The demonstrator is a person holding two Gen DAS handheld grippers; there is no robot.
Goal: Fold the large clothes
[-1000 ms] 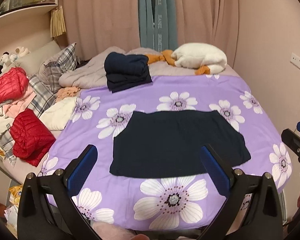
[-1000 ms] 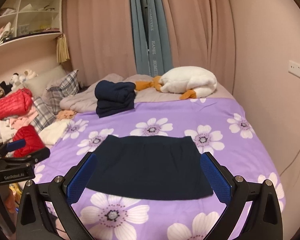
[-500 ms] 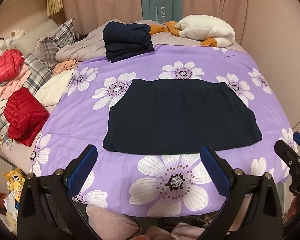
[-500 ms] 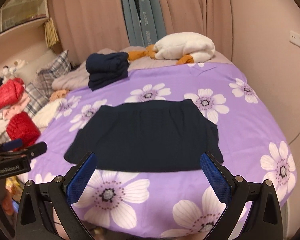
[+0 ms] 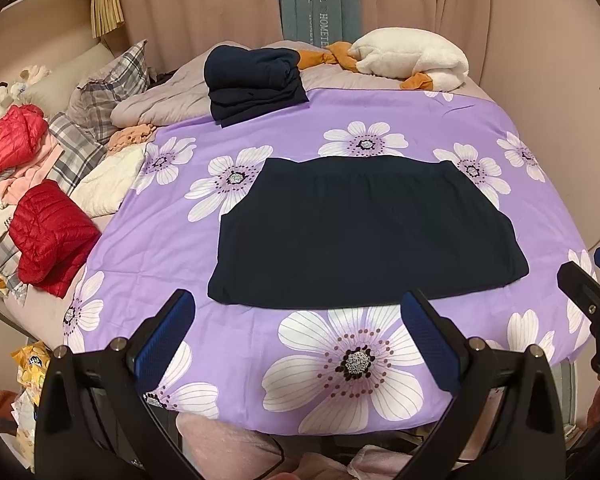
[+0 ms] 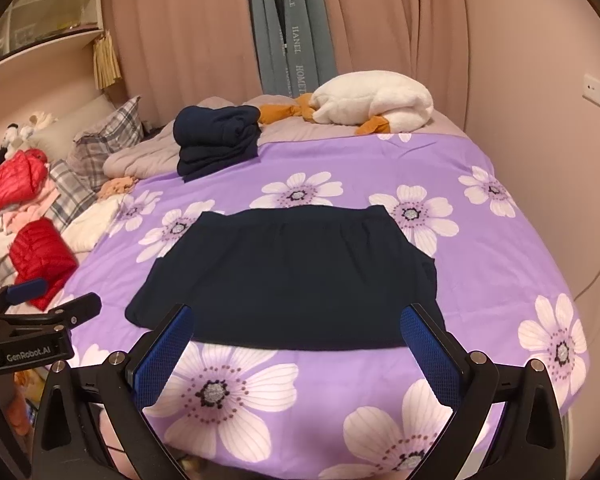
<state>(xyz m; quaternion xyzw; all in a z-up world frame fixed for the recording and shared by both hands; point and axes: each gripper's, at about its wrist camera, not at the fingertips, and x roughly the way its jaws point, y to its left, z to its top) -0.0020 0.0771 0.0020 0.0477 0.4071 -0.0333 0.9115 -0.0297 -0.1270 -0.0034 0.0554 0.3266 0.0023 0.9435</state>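
A dark navy garment (image 5: pixel 360 232) lies flat and partly folded on the purple flowered bedspread (image 5: pixel 380 368); it also shows in the right wrist view (image 6: pixel 292 276). My left gripper (image 5: pixel 298 334) is open and empty, just short of the garment's near edge. My right gripper (image 6: pixel 298 338) is open and empty over the near edge of the garment. The right gripper shows at the right edge of the left wrist view (image 5: pixel 592 296), and the left gripper at the left edge of the right wrist view (image 6: pixel 40 316).
A stack of folded navy clothes (image 5: pixel 252 80) sits at the far side of the bed. A white and orange plush (image 5: pixel 412 58) lies behind it. Red jackets (image 5: pixel 48 236), plaid pillows (image 5: pixel 108 88) and loose clothes fill the left. Curtains and a wall close the back and right.
Both grippers have come closer to the bed and tipped down toward the garment's near edge. The garment has not moved. Both stay open.
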